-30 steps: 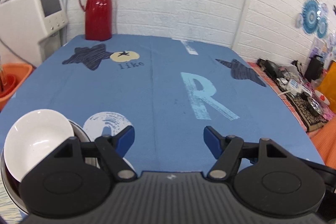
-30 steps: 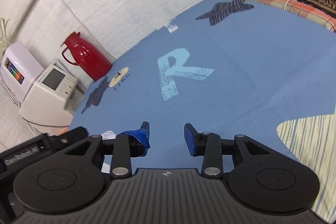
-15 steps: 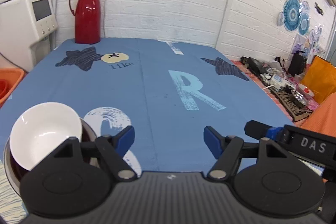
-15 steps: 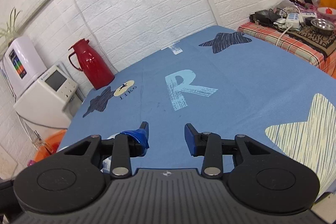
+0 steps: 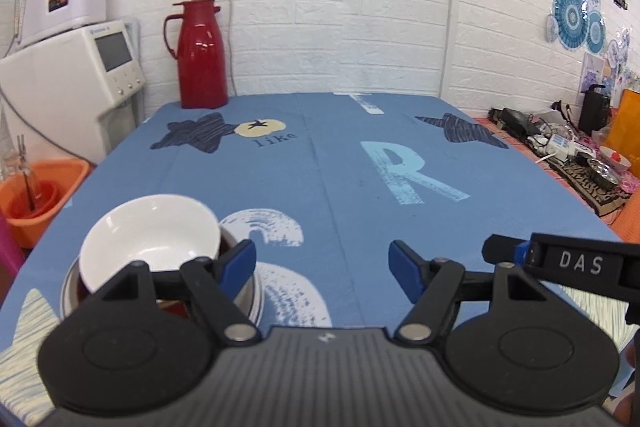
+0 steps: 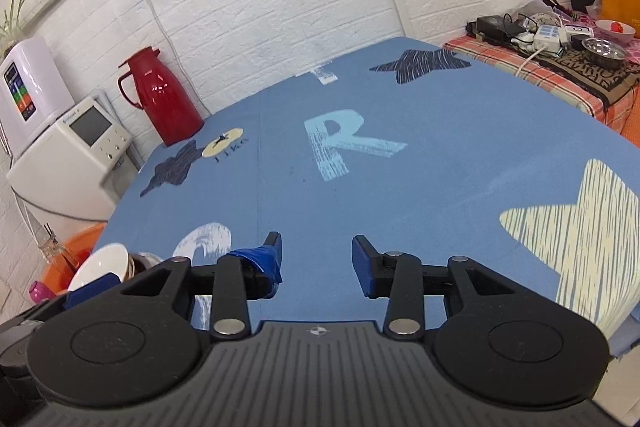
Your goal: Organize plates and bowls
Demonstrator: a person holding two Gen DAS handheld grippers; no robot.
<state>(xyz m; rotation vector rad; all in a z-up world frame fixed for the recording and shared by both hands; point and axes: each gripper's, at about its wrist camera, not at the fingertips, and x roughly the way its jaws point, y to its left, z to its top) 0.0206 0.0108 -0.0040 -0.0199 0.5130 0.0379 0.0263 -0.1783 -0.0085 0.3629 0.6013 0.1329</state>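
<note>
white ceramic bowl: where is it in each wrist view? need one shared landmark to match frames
Left wrist: the white ceramic bowl sits lower left, tilted in a steel bowl, just behind the left finger.
Right wrist: it shows at the far lower left edge, partly hidden by the gripper body.
Shared landmark: the red thermos jug by the white brick wall.

Home room: white brick wall [image 5: 360,7], red thermos [image 5: 201,55], water purifier [image 5: 64,3], cluttered side table [image 6: 560,59].
</note>
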